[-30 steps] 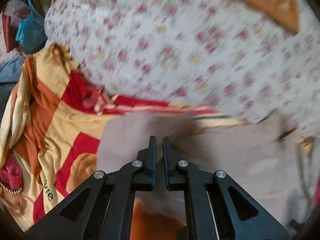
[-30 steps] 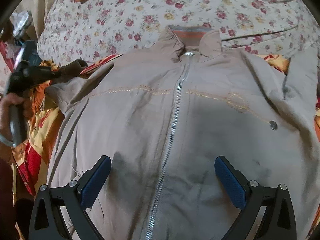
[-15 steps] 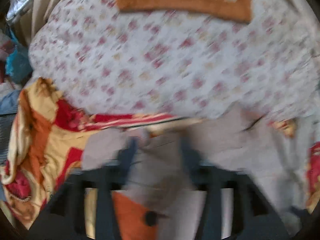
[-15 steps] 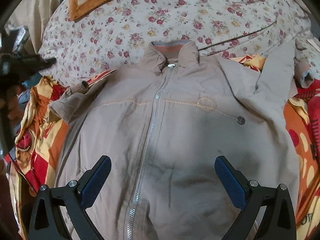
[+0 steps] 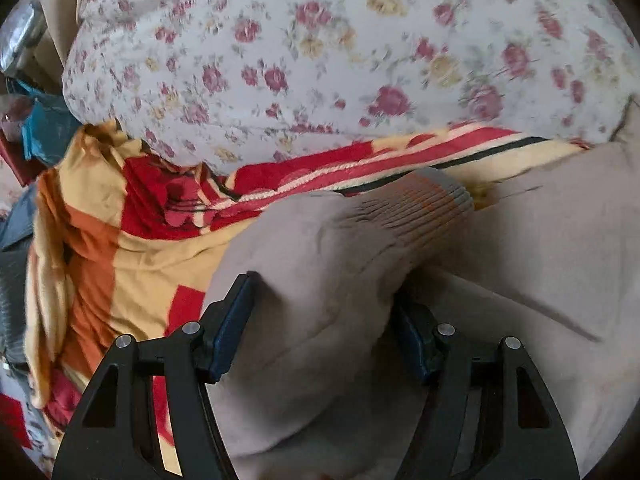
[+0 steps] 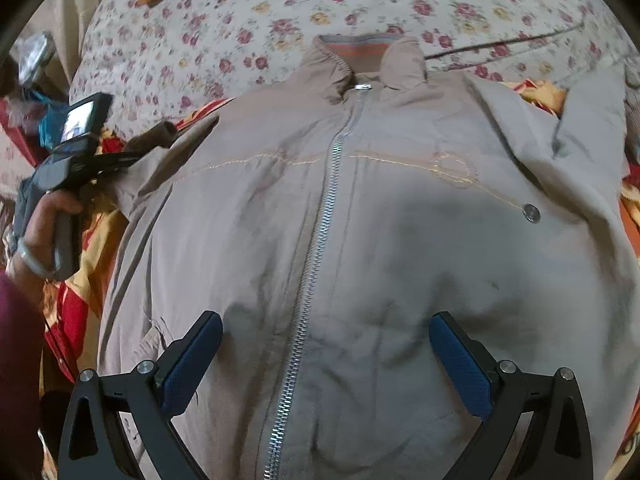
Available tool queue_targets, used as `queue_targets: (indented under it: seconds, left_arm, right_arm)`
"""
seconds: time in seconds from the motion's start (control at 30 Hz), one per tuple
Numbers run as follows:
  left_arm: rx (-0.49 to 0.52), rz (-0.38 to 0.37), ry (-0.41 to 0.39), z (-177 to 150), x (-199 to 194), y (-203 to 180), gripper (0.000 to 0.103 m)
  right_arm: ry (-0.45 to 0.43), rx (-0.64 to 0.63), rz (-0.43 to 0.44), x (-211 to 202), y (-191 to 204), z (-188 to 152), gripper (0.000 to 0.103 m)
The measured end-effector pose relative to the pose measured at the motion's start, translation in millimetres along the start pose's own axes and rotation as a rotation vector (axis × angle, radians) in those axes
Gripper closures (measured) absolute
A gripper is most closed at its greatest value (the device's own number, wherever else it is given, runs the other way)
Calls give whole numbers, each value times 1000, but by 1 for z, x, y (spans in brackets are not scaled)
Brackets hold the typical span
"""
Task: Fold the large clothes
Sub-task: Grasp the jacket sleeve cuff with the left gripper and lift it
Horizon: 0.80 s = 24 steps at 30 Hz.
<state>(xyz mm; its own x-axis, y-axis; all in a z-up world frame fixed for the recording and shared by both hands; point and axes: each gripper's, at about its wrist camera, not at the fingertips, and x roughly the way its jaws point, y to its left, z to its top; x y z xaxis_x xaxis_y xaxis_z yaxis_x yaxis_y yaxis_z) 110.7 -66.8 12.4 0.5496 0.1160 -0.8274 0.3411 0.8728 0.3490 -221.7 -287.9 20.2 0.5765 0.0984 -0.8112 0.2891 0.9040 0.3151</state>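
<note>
Below, the zipped beige fabric jacket (image 6: 400, 240) lies flat, front up, on the floral bed (image 6: 280, 8). Left claw (image 5: 324, 320), closing, straddles its ribbed-cuffed sleeve (image 5: 340, 248); pads not yet pressing. Right claw (image 6: 326, 360), spread wide, hovers above the jacket's lower front.

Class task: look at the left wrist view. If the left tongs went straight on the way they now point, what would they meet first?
Most likely the jacket sleeve. The left tongs are closing with it bunched between them, its ribbed cuff just ahead. Beyond lies the striped blanket; depth is hard to judge.
</note>
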Motion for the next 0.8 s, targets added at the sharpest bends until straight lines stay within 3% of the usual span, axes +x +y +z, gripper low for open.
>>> queue_targets:
  seconds: [0.03,0.07,0.1,0.17,0.5,0.63,0.8]
  left_arm:
    - [-23,-23,8,0,4,3,55]
    - [-52,-51,21,1,6,7,76]
    - [-91,-78,33,2,6,12,88]
    - [-136,-118,19,4,-2,21,93]
    - [-231,-337,-190,14,-131,50,96]
    - [-195,-492,-263,10,-195,22,96]
    - [-137,-699,-298,-3,-246,-52,96]
  right_arm:
    - [-1,-5,-1,1,1,0,1]
    - [-2,-8,-3,2,2,1,1]
    - [-4,-10,-4,2,2,1,1]
    - [-8,-11,-7,4,1,2,1]
    - [-59,27,4,-15,-7,-1,1]
    - [-100,32,-3,-31,-10,-1,1]
    - [-135,91,-6,-47,-26,1,1]
